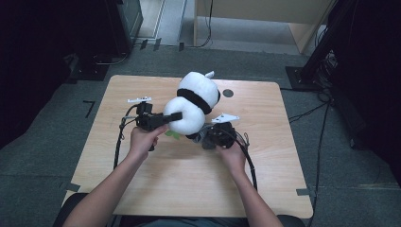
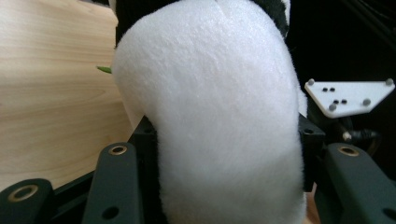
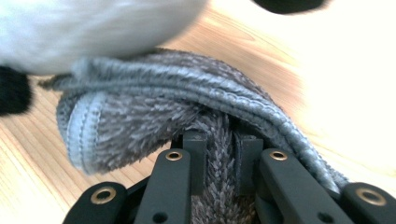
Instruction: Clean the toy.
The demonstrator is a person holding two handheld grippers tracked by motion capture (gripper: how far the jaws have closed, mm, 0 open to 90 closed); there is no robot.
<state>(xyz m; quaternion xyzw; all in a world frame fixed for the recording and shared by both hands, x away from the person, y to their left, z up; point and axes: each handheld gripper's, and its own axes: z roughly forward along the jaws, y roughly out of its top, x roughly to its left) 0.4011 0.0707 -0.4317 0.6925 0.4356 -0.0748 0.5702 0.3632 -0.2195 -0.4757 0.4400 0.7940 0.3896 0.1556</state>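
The left hand-held gripper (image 1: pixel 176 116) is partly closed, with its jaws pressed into the two sides of a plush panda (image 1: pixel 191 101), squeezing the soft white body. In the left gripper view the white plush (image 2: pixel 210 116) bulges up out of the gap between the black jaws and spreads wider above them. The panda is white with a black band across its middle; in the high view it lies tilted over the far middle of the table (image 1: pixel 156 184), its lower white part at the left gripper and its upper part pointing away toward the far edge.

The right hand-held gripper (image 1: pixel 204 137) is nearly shut, clamped on a grey cloth (image 3: pixel 187 116). In the right gripper view a fold of the fuzzy cloth runs down between the two jaws, and the rest, with its stitched hem, bunches above them and drapes to either side over the wood. The white plush (image 3: pixel 93 28) hangs just above the cloth there, blurred; whether they touch I cannot tell. In the high view the cloth is a small dark bundle at the right gripper's tips, just below the panda's underside.

A small green bit (image 1: pixel 172 135) lies on the table under the panda, between the two grippers. No containers are on the table.
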